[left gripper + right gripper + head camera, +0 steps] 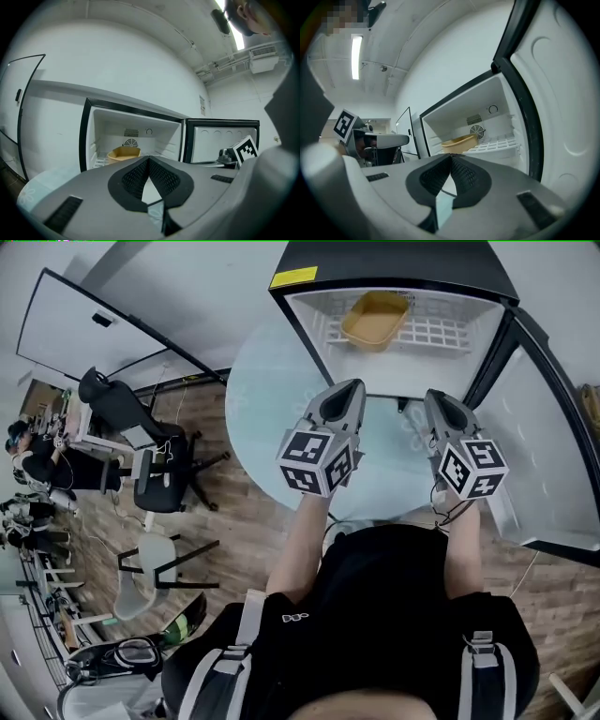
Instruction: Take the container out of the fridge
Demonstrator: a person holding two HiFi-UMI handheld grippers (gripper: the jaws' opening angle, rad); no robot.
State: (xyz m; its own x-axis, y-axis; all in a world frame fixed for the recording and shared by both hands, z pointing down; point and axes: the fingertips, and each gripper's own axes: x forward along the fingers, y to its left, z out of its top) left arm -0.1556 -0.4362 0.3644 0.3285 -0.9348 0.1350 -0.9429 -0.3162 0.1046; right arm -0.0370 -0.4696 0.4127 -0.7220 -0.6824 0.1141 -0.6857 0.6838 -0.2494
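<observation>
A small fridge [394, 277] stands open on the far side of a round table. A tan container [375, 320] sits on its white wire shelf [441, 332], towards the left. My left gripper [353, 385] and right gripper [433, 396] hover side by side in front of the opening, short of the shelf. Both are shut with nothing between the pads. In the left gripper view the container [123, 153] shows just beyond the closed tips [149, 159]. The right gripper view has the container [459, 143] above and slightly right of its closed tips [451, 155], with the other gripper [370, 138] at the left.
The fridge door [553, 427] is swung open to the right, close beside my right gripper. A round glass table [262, 381] lies under both grippers. Black office chairs [159, 474] and a whiteboard [84, 324] stand to the left; a person [28, 460] sits at a desk there.
</observation>
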